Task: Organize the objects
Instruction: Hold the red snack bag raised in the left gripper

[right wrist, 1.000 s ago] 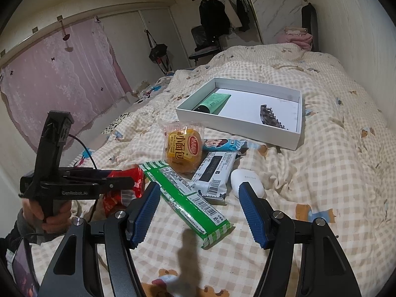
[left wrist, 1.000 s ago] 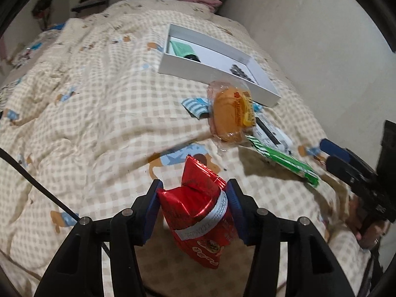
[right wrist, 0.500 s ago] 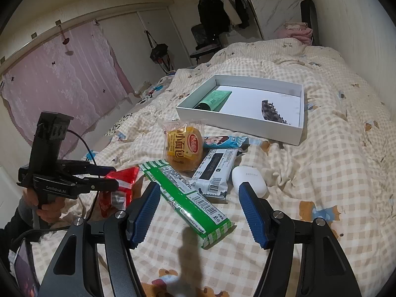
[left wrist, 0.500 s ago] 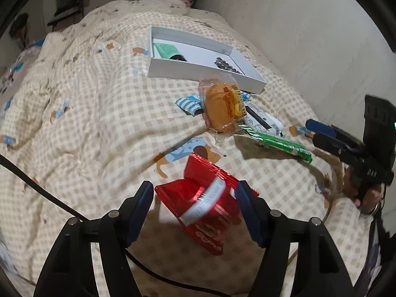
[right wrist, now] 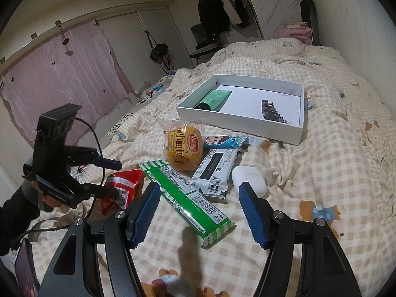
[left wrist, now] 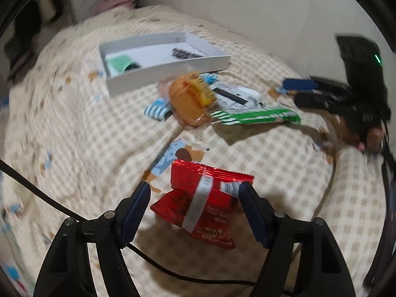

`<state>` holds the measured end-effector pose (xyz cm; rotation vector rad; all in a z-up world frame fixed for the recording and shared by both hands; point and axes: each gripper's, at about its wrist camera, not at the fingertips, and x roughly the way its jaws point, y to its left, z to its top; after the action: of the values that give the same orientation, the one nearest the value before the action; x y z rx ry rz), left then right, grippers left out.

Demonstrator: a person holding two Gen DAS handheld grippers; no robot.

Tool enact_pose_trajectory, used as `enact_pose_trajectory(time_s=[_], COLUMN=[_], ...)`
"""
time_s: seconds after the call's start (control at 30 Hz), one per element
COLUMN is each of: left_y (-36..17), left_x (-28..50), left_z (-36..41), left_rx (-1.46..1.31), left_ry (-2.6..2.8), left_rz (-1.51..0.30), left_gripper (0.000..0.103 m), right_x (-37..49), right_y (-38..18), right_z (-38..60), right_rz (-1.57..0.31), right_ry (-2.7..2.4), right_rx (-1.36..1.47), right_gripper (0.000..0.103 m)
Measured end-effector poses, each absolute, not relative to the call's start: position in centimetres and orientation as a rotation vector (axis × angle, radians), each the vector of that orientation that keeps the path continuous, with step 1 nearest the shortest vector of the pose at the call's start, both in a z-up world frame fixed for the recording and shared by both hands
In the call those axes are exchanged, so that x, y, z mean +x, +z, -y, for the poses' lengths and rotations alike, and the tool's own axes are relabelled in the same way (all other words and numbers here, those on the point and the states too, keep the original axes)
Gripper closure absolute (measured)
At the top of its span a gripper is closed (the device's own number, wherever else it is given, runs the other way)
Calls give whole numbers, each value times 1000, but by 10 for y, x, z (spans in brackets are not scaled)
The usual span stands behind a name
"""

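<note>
A red snack packet (left wrist: 203, 203) sits between the jaws of my left gripper (left wrist: 193, 190), which are opening; the left pad stands clear of it and the right pad is at its edge. The right wrist view shows the same packet (right wrist: 123, 183) between the left gripper's (right wrist: 116, 179) fingers, low over the quilt. My right gripper (right wrist: 199, 188) is open and holds nothing, hovering over a long green packet (right wrist: 188, 198). Behind lie a bun in clear wrap (right wrist: 183, 148), a blue snack bar (right wrist: 225, 141), a white-and-black bar (right wrist: 215, 168) and a white case (right wrist: 250, 180).
A white shallow box (right wrist: 237, 126) lies further back on the checked quilt (right wrist: 334, 173), holding a green tube (right wrist: 215, 99) and a black hair claw (right wrist: 271, 113). A black cable (left wrist: 37, 190) trails under the left gripper. A wall runs along the bed's right side.
The left jaws have widened off the red packet, and the packet now lies slanted between them. The left view has rolled. The right gripper has stayed put.
</note>
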<state>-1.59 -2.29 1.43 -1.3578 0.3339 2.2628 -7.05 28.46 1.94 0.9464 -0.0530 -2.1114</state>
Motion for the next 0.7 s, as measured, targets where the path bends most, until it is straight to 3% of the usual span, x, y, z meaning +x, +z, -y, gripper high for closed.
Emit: enact_pose_trajectory(time_s=[0.2,0.23,0.27,0.37,0.5,0.7], left_y=[5,2,1,3,13,33], left_x=[-13,-13,-14,-15,-14,-4], left_z=[12,12,12,12,24,25], left_rx=[-1395,-1403,-1407,-1406,-1411,-1372], left_ry=[2188,2179,2165,2181,2228,2384], left_rz=[-475,-477,-465,-435,-235,-67], left_gripper=[28,31,43,50,57,57], right_x=[-71,-70,-70,-70,-71,-71], right_y=[19,19,20,20,20,19], right_z=[-286,-286,-285,-285,-285,-285], right_rz=[60,59,58,54,59,59], right_ry=[-2106,-2107,-2108,-2107,-2108,-2109], right_rx=[955,953,953,954,953,953], right_gripper=[36,36,36,36,36,36])
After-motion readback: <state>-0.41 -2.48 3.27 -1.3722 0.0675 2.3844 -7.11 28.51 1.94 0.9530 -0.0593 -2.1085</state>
